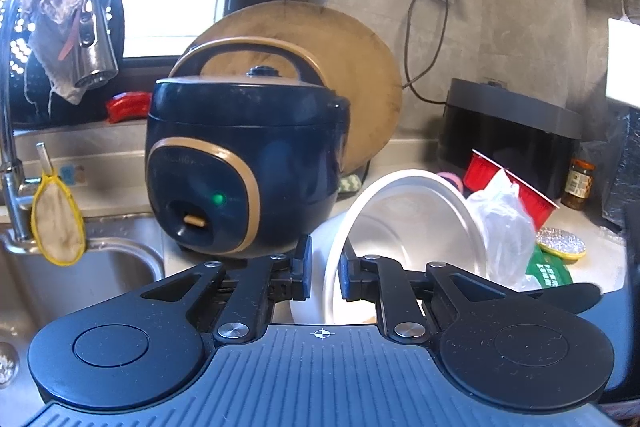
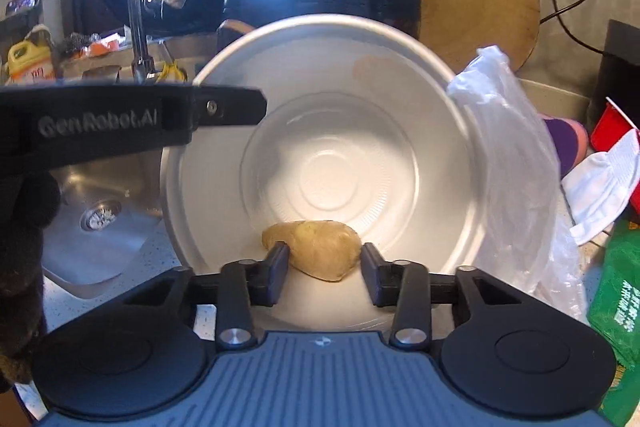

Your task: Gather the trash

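Observation:
A white plastic bowl [image 2: 328, 147] is tipped on its side on the counter, mouth toward my right gripper; it also shows in the left wrist view [image 1: 404, 219]. My left gripper [image 1: 324, 273] is shut on its rim and holds it tilted. It shows in the right wrist view as a black finger [image 2: 224, 107] on the bowl's left rim. A yellowish food scrap [image 2: 320, 251] lies in the bowl's lower side. My right gripper [image 2: 325, 267] is open, its fingers on either side of the scrap. A clear plastic bag [image 2: 516, 155] leans on the bowl's right.
A dark rice cooker [image 1: 244, 163] and a round wooden board [image 1: 352, 67] stand behind the bowl. The sink [image 2: 104, 219] and tap [image 1: 12, 163] are left. A red cup [image 1: 508, 183], green packet [image 2: 616, 291], white cloth [image 2: 600, 195] and jar [image 1: 580, 183] lie right.

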